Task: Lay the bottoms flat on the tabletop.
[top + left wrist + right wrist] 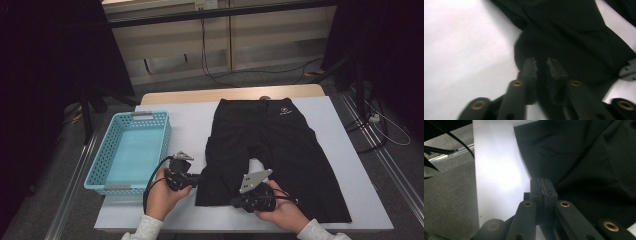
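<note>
A pair of black shorts (272, 150) is laid flat on the white worktop (185, 122), waistband at twelve o'clock and the two leg hems at six o'clock. A small pale logo (285, 112) is seen near the waistband at about one o'clock on the garment. A light blue perforated basket (109, 150) is set at nine o'clock of the shorts, just beside them but apart.

The left gripper (196, 179) is held level at the hem of the leg at seven o'clock of the garment. In the left gripper view its jaws are parted by a narrow gap, with the dark cloth (574, 42) lying between and under the tips; whether the pads press on it cannot be told, as the picture is blurred.

The right gripper (235, 202) is held at six o'clock of the shorts, on the lower hem. In the right gripper view its pads (537, 187) are pressed fully together at the edge of the fabric (586, 165), and a fold appears to be pinched there.
</note>
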Demonstrator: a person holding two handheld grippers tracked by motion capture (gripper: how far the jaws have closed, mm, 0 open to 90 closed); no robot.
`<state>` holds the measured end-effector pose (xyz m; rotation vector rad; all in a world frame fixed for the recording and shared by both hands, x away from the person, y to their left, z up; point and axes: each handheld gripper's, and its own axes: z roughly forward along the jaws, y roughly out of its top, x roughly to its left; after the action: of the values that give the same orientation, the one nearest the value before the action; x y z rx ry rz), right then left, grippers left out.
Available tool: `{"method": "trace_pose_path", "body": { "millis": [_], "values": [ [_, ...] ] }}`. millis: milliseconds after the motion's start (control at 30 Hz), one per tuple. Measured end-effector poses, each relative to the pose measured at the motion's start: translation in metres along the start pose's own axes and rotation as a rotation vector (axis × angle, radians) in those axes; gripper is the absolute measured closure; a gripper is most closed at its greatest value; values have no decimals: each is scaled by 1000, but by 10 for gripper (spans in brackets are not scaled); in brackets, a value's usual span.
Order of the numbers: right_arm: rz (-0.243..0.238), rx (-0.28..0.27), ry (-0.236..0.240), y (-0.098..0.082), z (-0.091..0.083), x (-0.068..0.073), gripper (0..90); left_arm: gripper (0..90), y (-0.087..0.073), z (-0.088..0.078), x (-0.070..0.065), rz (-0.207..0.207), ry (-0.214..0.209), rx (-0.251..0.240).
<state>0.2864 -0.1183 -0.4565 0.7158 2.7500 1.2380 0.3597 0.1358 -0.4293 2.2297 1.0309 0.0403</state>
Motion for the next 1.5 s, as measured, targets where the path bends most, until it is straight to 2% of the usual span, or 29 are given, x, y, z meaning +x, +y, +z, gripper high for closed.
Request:
{"method": "trace_pose_path", "body": {
  "millis": [33,67,100,133,233,300,367,467,500,533,600,667,700,733,767,900,933,1000,1133,1333,1433,1500],
  "values": [
    [-6,-1,6,0,0,0,900,718,0,0,0,0,0,0],
    [-6,-1,6,0,0,0,900,718,0,1,1,-8,13,-15],
    [-12,2,18,0,0,1,900,632,0,2,1,-8,26,-29],
    [-15,5,18,0,1,2,900,606,0,3,2,-1,40,-36],
    [-19,4,31,1,1,2,900,595,1,9,5,13,75,-64],
    [-28,6,33,1,1,2,900,592,1,14,6,13,77,-79],
    [-28,10,31,1,0,3,900,607,2,17,8,21,88,-95],
    [-31,8,28,1,0,2,900,635,3,25,11,22,67,-89],
    [-29,9,24,0,0,2,900,673,3,25,10,22,74,-91],
    [-26,4,18,0,-1,2,900,780,5,26,10,11,50,-68],
    [-28,1,17,0,-1,1,900,857,5,26,9,16,54,-61],
    [-27,1,13,1,-2,1,900,884,6,23,7,3,50,-40],
    [-27,1,13,1,-2,1,900,886,6,23,7,3,50,-40],
    [-25,-6,13,1,-2,1,900,887,6,17,8,-22,41,-34],
    [-25,-6,13,1,-2,1,900,888,6,17,8,-22,41,-34],
    [-19,-42,16,4,-6,2,900,888,5,-1,8,-49,48,-43],
    [-23,-47,34,6,-7,4,900,888,4,-3,9,-57,43,-42],
    [-21,-47,42,6,-6,5,900,887,4,-3,9,-63,43,-38],
    [-43,-30,68,7,-2,13,900,886,2,5,9,-56,59,6],
    [-45,-16,84,7,2,14,899,886,1,2,11,-76,62,11],
    [-27,-20,63,7,0,11,857,886,1,4,10,-64,65,16],
    [-1,-52,35,7,-7,6,768,885,1,6,10,-55,58,17]
  ]
}}
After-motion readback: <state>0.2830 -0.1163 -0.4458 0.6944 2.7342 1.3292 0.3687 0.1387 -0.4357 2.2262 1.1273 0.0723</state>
